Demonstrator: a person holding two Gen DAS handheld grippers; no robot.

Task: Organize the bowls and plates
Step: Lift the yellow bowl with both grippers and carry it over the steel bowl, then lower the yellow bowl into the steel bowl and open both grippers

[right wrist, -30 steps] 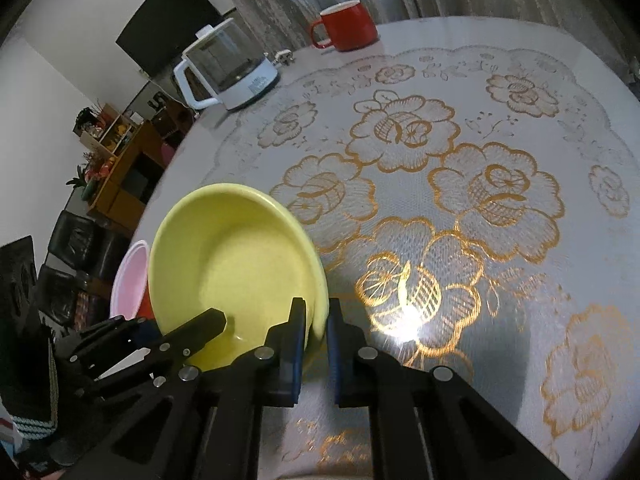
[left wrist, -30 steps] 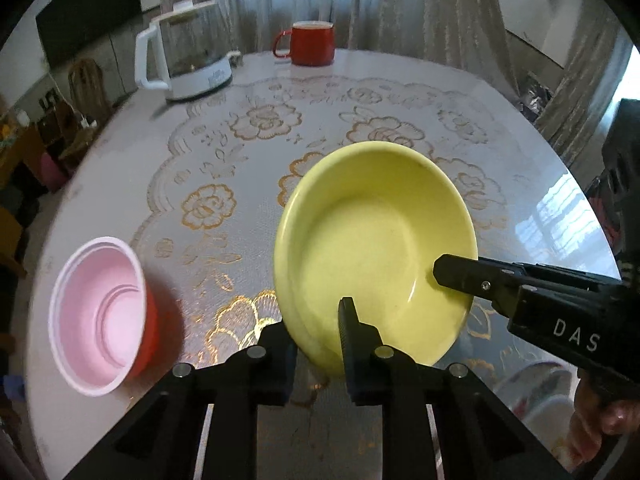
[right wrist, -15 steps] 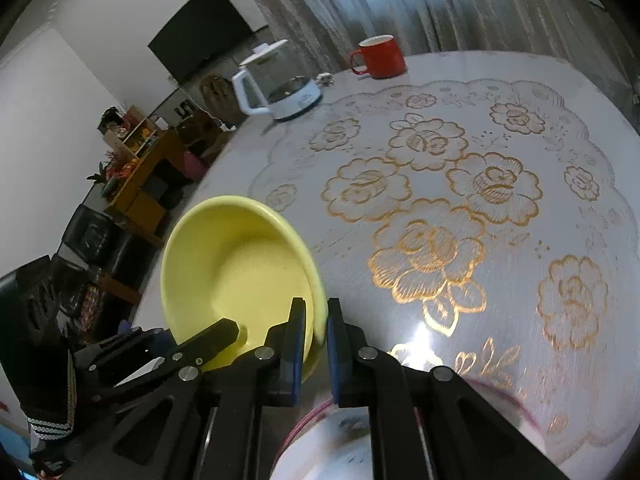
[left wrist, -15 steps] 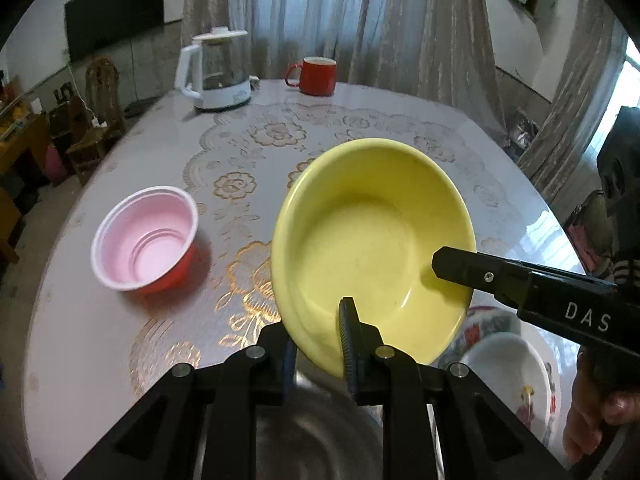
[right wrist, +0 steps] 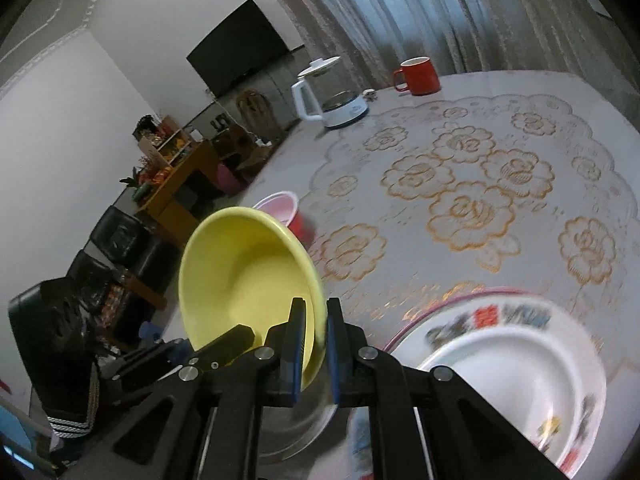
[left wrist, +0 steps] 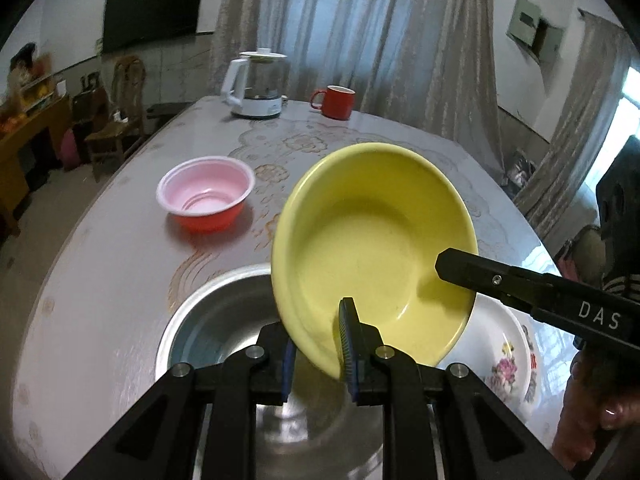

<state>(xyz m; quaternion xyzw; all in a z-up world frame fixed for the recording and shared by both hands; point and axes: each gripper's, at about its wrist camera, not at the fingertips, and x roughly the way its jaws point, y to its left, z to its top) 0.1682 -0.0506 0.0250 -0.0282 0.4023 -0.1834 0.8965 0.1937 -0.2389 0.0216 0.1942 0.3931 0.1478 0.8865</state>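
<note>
The left tool is closed on the near rim of the round yellow plastic bowl, one finger inside the wall and one outside, and the right tool pinches the same bowl's rim from its own side, its long black finger reaching into the bowl in the left wrist view. The bowl is held tilted in the air between them, clear of the bench. From left to right in the left wrist view, a pink-lined red plastic bowl stands alone with open surface around it, a round steel basin sits directly under the yellow bowl's near edge, and a white flower-printed plate lies just beside the basin near the bench's right edge. The bench is glossy, patterned with gold roses. At its far side stand a white electric kettle and a red mug, well apart from the dishes, with grey curtains behind.
</note>
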